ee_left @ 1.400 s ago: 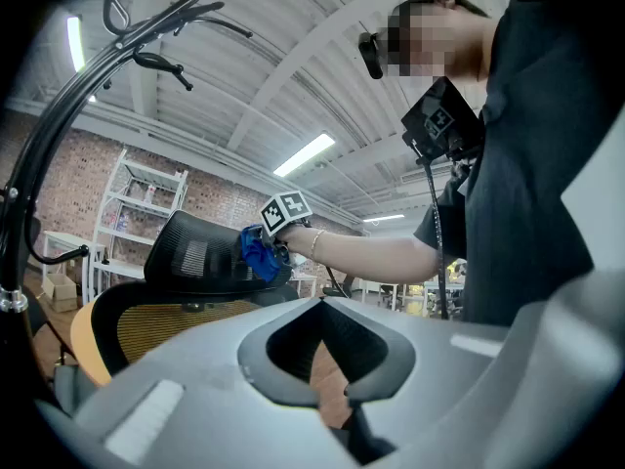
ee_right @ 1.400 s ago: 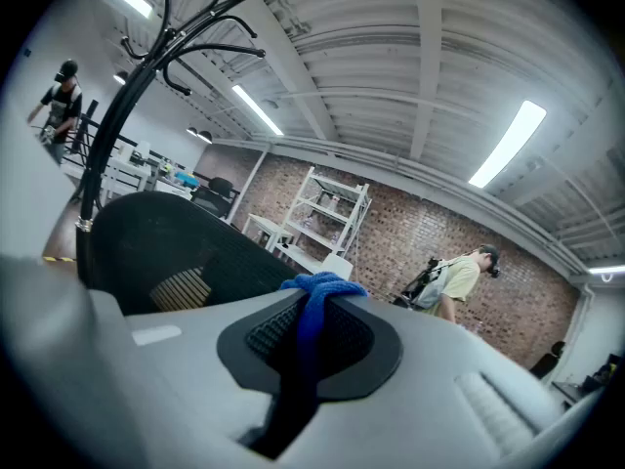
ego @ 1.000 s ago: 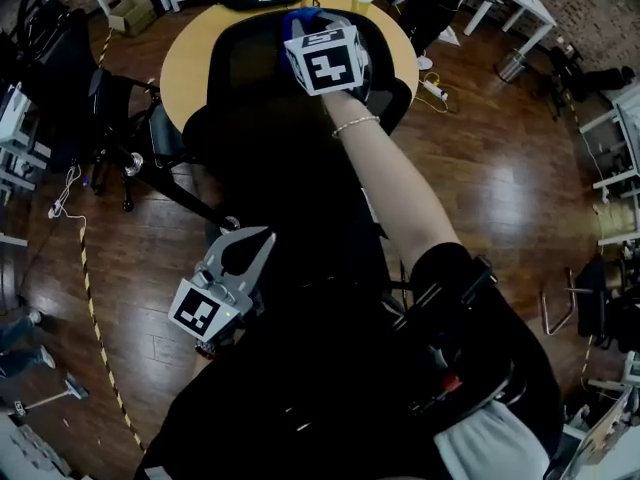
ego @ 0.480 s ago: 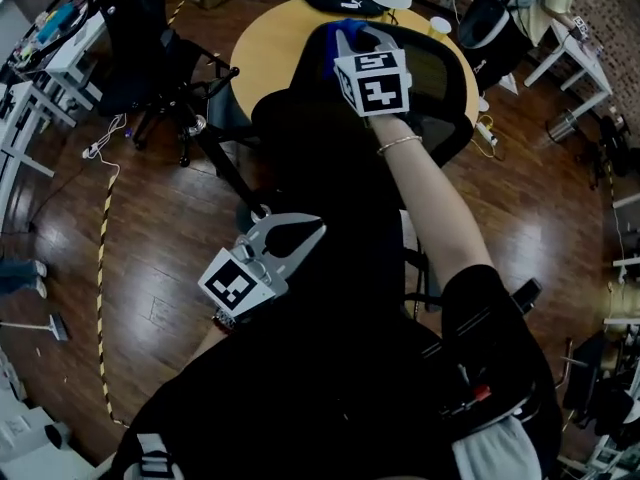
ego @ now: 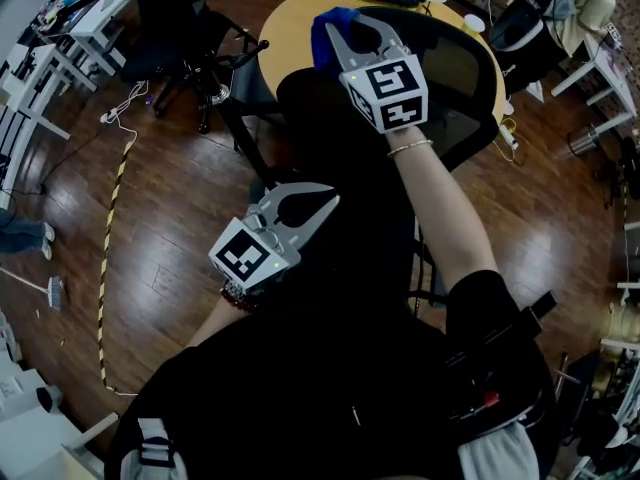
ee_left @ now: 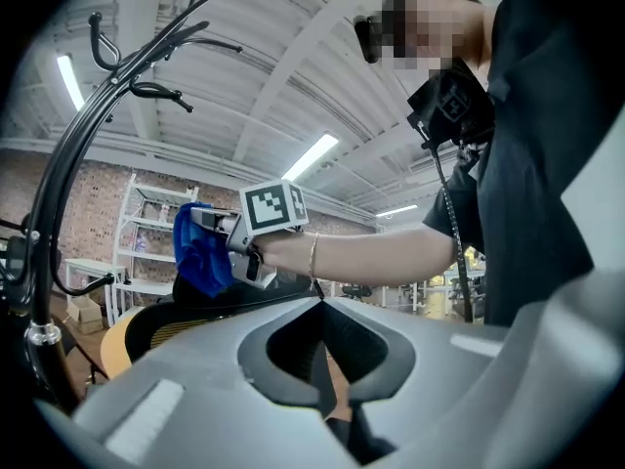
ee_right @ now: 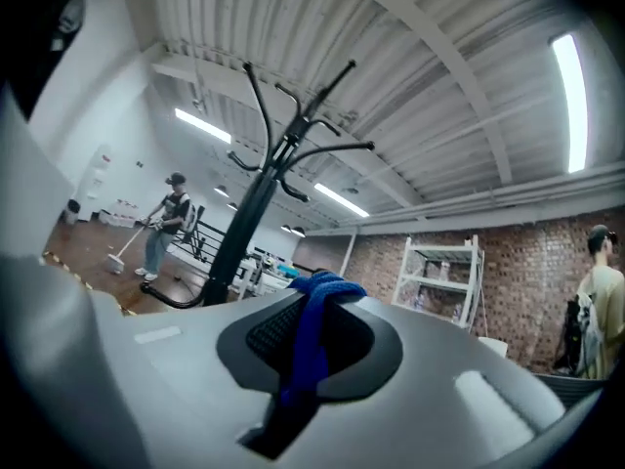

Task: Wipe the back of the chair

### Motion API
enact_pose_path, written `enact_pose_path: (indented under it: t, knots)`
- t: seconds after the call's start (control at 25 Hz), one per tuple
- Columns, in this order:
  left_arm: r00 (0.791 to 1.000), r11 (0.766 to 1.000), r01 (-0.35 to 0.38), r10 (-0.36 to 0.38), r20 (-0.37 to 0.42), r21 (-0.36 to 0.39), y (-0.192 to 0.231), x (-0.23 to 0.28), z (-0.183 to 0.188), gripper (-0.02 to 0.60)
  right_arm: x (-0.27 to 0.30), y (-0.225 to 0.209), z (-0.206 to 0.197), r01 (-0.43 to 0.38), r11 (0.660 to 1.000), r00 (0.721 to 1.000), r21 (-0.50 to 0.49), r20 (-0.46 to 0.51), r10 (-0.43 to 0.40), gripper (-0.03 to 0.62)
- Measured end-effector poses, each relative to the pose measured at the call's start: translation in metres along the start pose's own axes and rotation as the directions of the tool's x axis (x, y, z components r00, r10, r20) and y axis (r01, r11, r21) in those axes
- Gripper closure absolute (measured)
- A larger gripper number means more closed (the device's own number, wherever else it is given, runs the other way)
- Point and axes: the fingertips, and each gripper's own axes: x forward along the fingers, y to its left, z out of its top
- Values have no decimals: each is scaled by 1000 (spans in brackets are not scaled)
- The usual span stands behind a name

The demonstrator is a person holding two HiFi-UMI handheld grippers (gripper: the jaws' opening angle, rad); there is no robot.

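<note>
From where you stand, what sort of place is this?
Most likely a shared office or workshop in an industrial-style building: a mesh office chair at a round wooden table, white desks, and a brick wall with white shelving.

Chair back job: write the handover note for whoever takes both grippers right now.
Right gripper: shut on the blue cloth, arm stretched forward. The cloth sits at the top edge of the chair back, toward its left end in the head view.
Left gripper: shut, nothing between the jaws, held low near the body and away from the chair.
Done: the cloth is gripped and brought to the chair back. How much has been wiped cannot be told.
Left: probably run the cloth across the mesh along the top, then downward. The left gripper could steady the chair.
</note>
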Motion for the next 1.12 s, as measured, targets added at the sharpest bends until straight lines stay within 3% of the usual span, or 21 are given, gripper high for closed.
enact_pose_path:
  t: [0.16, 0.28, 0.36, 0.44, 0.6, 0.68, 0.8, 1.04, 1.12]
  knots:
    - [1000, 1000, 19, -19, -1, -10, -6, 13, -1, 577, -54, 6, 1, -14, 1000, 995, -19, 100, 15, 568]
    - [1000, 999, 18, -17, 16, -35, -9, 23, -2, 577, -113, -15, -12, 73, 996, 993, -59, 98, -67, 568]
    - [999, 997, 10, -6, 53, -79, -10, 28, 1, 577, -154, -43, -32, 166, 981, 986, -104, 42, -163, 568]
    - [997, 997, -10, 16, 71, -79, -6, 29, 3, 577, -189, -81, -61, 274, 955, 957, -113, -69, -283, 568]
    - [1000, 993, -29, 29, 9, 112, 5, 33, -5, 577, -227, -139, -82, 445, 880, 873, -165, -138, -468, 568]
    - [1000, 985, -16, 17, -8, 170, 4, 37, -7, 577, -229, -151, -86, 472, 858, 849, -202, -158, -504, 568]
    - [1000, 978, 3, 1, -17, 208, 4, 42, -6, 577, -211, -154, -95, 471, 851, 836, -232, -190, -515, 568]
    - [1000, 978, -4, 7, -11, 211, 23, 47, -15, 577, -169, -147, -106, 482, 821, 810, -307, -201, -551, 568]
    - [1000, 977, -11, 11, 2, 212, 32, 41, -20, 577, -152, -132, -105, 451, 833, 827, -320, -201, -525, 568]
